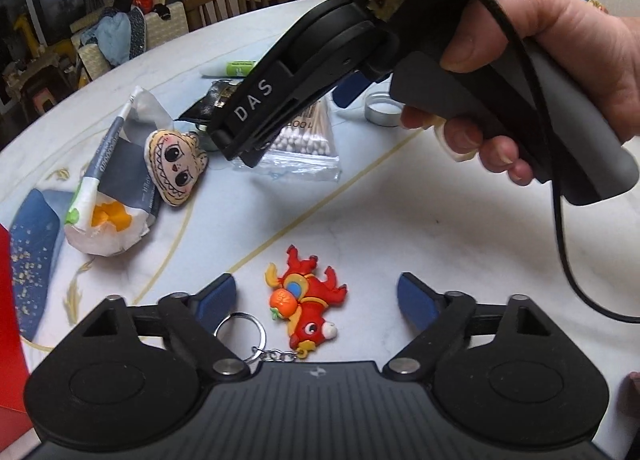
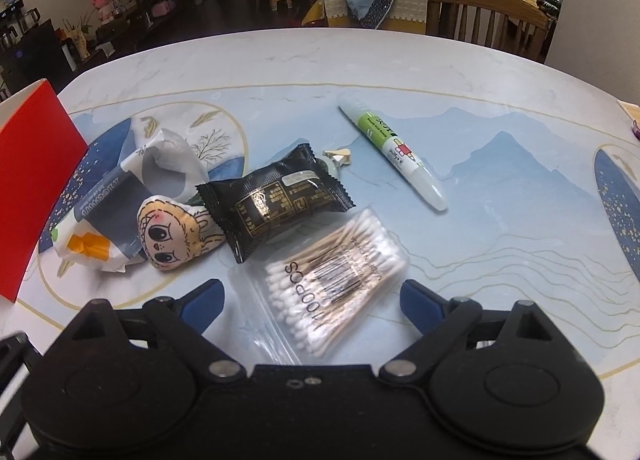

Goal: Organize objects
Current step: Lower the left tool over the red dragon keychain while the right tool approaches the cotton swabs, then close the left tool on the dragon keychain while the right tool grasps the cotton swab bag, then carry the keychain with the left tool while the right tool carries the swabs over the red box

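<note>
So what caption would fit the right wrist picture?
Open jaws straddle a bag of cotton swabs on a cluttered patterned table.

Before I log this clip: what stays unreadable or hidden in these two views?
- Left wrist view: black snack packet mostly behind the right gripper.
- Left wrist view: keyring partly cut by the left gripper body.
- Right wrist view: red box runs off the left edge.
- Packet print: too small to read.

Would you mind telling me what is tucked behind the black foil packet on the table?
Behind the black foil packet, a small pale green object with a cream clip-like top pokes out at its far edge. The packet covers most of it, so I cannot say what it is.
</note>
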`<state>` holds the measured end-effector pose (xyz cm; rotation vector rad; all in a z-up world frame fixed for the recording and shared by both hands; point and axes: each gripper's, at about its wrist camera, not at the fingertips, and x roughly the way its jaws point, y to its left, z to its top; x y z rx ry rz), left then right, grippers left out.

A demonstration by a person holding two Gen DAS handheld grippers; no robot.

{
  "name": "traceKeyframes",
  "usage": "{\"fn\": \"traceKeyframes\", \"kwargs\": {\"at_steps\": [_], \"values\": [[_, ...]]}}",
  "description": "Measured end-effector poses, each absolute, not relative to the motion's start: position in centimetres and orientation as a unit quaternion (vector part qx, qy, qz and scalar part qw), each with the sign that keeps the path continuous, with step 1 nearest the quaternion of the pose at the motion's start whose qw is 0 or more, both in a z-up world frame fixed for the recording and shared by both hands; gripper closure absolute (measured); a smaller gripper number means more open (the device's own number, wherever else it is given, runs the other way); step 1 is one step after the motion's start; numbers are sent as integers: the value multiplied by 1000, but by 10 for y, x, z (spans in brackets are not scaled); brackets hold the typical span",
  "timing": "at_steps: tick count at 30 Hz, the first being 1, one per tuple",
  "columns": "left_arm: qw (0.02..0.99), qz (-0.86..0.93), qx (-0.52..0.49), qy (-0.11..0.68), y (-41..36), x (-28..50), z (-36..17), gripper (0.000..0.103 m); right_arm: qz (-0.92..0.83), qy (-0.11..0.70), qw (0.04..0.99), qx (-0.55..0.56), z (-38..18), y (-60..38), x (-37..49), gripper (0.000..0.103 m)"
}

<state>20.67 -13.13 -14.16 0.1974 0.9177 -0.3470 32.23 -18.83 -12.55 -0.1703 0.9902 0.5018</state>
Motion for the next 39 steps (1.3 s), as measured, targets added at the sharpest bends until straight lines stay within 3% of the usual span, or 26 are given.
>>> {"fn": "traceKeyframes", "kwargs": {"at_steps": [2,7,13,18,39], "values": [[876,-169,89,443,-131,207,-141,25,236,472,846,-81,-126,-188,322,15],[873,-175,91,446,-136,204,-136,52,230,477,845,-73,-129,-190,323,26],[871,-167,85,453,-133,204,-133,64,226,471,849,-75,-125,-194,320,49],[869,-167,79,459,-130,203,-131,65,230,465,851,-84,-121,-198,310,61],[874,-138,1,465,-84,185,-109,65,269,445,849,-91,-82,-218,232,72]]}}
